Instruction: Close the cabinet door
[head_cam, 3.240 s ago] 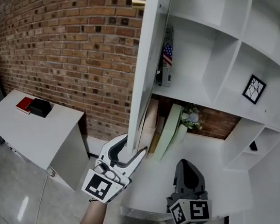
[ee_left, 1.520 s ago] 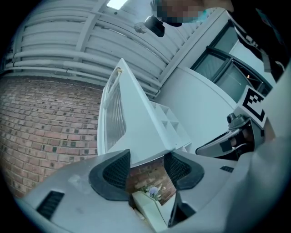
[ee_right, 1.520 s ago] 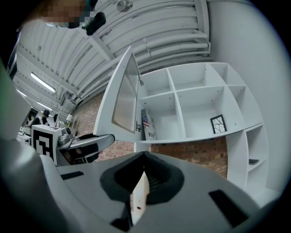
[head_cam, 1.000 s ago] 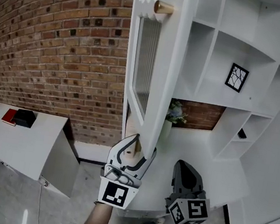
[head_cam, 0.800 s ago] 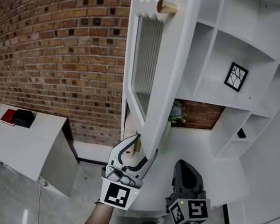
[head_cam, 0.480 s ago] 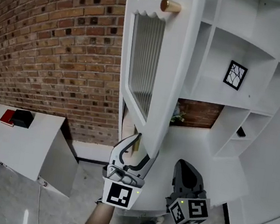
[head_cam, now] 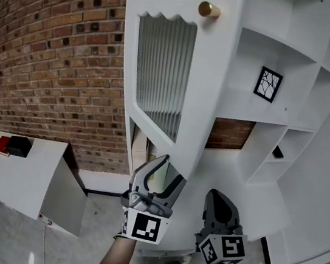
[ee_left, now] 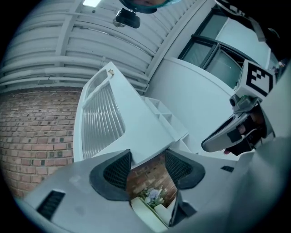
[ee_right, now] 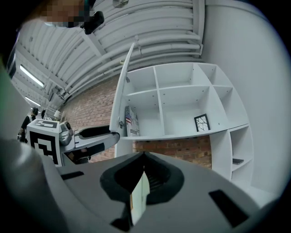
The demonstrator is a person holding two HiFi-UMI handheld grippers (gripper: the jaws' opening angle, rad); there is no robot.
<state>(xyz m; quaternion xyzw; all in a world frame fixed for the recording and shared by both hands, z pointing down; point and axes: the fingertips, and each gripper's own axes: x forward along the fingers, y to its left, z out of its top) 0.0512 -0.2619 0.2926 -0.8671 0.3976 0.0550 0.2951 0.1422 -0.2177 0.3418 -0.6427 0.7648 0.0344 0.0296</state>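
Two grippers: left gripper (head_cam: 173,169) and right gripper (head_cam: 217,194) sit side by side, low, at the near edge of the counter (head_cam: 238,176).
Door (head_cam: 214,92): white frame with a ribbed glass panel (head_cam: 162,66) and a gold knob (head_cam: 208,9) near the top edge. It stands part-way open, angled out from the cabinet (head_cam: 298,62), not shut.
Left jaws: wide apart, with the door's lower corner between the pads. Can't tell if either pad presses on it.
Right jaws: together, nothing in them, apart from the door.
Lower left compartment: flag-print box (ee_right: 131,120) stands upright by the left wall, behind the door.
Lower right compartment: black framed picture (head_cam: 268,84) leans on the back wall.
Side shelf: small dark thing (head_cam: 277,153), too small to identify.
Under the compartments: flowers (ee_left: 153,195) and a pale board (ee_left: 148,211) stand on the counter by the brick back.
Side table (head_cam: 23,175): red thing (head_cam: 1,145) and black thing (head_cam: 19,145) touch each other at the far left corner.
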